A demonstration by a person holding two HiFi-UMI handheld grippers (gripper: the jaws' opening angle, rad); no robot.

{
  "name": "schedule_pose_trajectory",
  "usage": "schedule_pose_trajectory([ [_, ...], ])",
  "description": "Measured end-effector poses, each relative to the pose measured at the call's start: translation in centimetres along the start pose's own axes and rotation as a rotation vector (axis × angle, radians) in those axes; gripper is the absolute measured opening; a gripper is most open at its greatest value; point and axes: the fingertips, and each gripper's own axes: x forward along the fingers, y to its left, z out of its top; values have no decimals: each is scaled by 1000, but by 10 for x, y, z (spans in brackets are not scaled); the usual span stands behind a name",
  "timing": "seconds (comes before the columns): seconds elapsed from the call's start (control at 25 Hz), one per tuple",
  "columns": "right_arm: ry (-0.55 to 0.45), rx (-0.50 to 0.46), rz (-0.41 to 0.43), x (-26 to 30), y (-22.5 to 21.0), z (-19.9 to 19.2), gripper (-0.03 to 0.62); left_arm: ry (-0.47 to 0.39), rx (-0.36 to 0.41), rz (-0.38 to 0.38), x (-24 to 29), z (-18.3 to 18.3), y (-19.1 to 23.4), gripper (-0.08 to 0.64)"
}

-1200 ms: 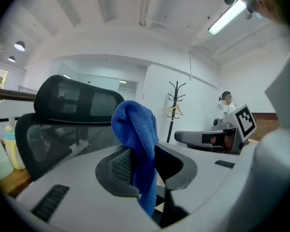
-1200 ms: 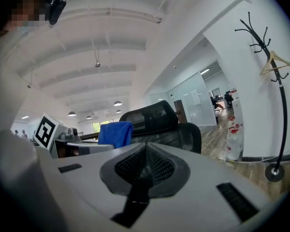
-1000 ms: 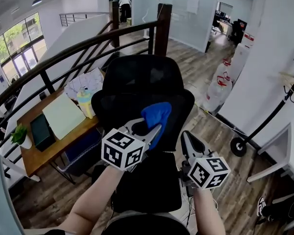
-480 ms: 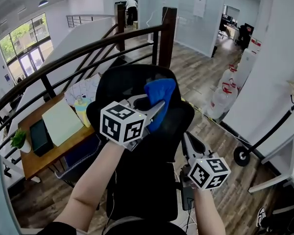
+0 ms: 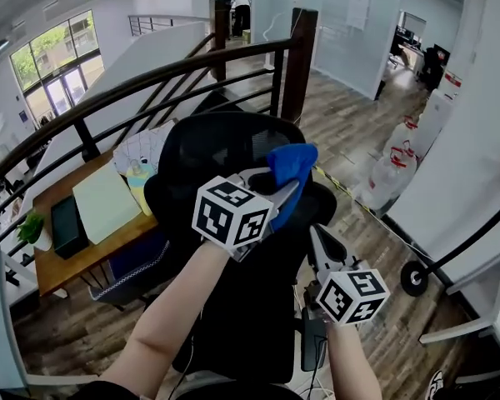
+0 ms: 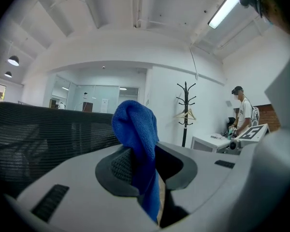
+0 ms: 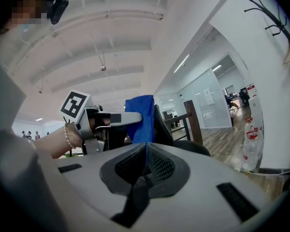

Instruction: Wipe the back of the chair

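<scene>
Head view: a black mesh chair (image 5: 225, 152) stands with its back toward the camera, beside a dark stair railing (image 5: 142, 77). Its backrest is wide and rounded, with a separate headrest panel on top, and the mesh looks plain and dark all over. The left gripper (image 5: 277, 187) is raised in front of the upper right part of the chair back, pinching a bright blue cloth (image 5: 293, 163) that bunches above its tips. The cloth overlaps the edge where headrest and backrest meet; whether it presses on the mesh cannot be told here. The right gripper (image 5: 315, 235) is held lower, to the right of the backrest and apart from it. A wooden desk (image 5: 79, 252) shows on the floor below, past the railing.

Left gripper view: the jaws are clamped on the cloth, which stands up between them in a folded peak and hangs down through the gap. The chair's mesh fills the left side, just behind the cloth. A coat stand (image 6: 185, 105) stands against the far wall.

Right gripper view: the jaws are pressed together with nothing between them. Beyond them, the left gripper holds the cloth right at the edge of the chair back.
</scene>
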Motion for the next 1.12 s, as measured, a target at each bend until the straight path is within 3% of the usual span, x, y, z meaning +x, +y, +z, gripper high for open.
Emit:
schedule_pose_trajectory([
  [0.36, 1, 30, 43, 18, -7, -4, 31, 29, -17, 45, 12, -11, 18, 100],
  [0.68, -28, -24, 54, 37, -15, 19, 31, 28, -14, 88, 7, -12, 27, 100],
  [1.12, -22, -59, 100, 64, 9, 28, 31, 58, -9, 163, -14, -16, 60, 100],
])
